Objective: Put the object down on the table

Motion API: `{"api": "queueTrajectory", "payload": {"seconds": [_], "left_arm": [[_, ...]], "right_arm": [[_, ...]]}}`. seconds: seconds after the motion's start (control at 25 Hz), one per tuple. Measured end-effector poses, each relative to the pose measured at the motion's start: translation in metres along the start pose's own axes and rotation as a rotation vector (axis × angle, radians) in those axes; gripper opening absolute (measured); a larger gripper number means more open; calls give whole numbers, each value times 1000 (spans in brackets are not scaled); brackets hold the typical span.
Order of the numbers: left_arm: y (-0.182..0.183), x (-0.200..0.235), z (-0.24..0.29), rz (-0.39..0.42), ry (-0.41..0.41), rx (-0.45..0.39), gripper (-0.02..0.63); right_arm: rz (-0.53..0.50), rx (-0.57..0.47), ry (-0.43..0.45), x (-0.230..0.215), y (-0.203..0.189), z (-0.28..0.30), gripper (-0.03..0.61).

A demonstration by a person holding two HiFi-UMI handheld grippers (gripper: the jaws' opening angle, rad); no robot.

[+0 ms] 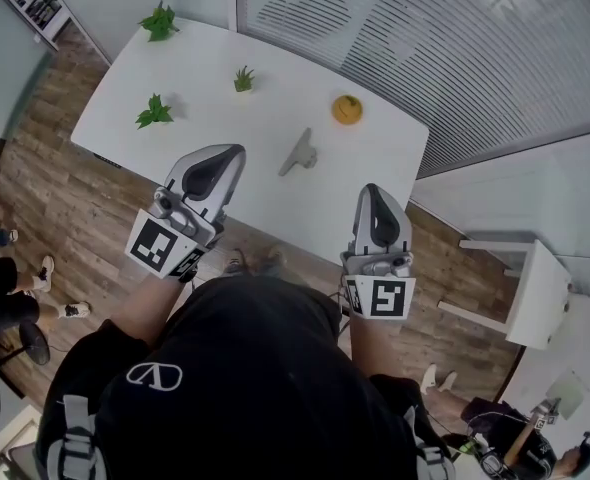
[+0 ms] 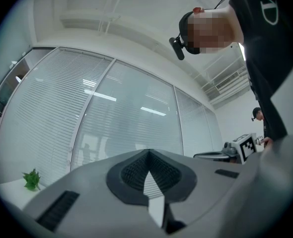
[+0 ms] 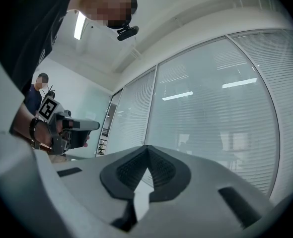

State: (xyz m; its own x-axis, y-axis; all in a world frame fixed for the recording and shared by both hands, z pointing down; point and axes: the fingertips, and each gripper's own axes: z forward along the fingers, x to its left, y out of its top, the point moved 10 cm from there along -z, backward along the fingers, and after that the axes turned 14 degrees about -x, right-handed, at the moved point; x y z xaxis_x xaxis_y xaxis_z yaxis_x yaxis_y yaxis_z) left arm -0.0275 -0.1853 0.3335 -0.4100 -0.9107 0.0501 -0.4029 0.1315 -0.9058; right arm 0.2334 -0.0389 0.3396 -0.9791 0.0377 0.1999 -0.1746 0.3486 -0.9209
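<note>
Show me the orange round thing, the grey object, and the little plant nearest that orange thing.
orange round thing [image 1: 347,109]: head view, middle of its top.
grey object [image 1: 297,154]: head view, its middle.
little plant [image 1: 244,78]: head view, its leaves.

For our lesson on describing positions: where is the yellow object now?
In the head view the yellow object sits on the right side of the white table, near the window blinds, right of the grey object and beyond the right gripper.

The right gripper has its jaws pressed together, empty, before window blinds. The left gripper hangs alongside.
</note>
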Motion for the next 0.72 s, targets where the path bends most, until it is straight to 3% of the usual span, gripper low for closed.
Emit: {"api": "queueTrajectory", "payload": {"seconds": [0.72], "left_arm": [[-1, 0, 1, 1, 9, -7, 5]], "right_arm": [[-7, 19, 7, 3, -6, 0, 6]]}}
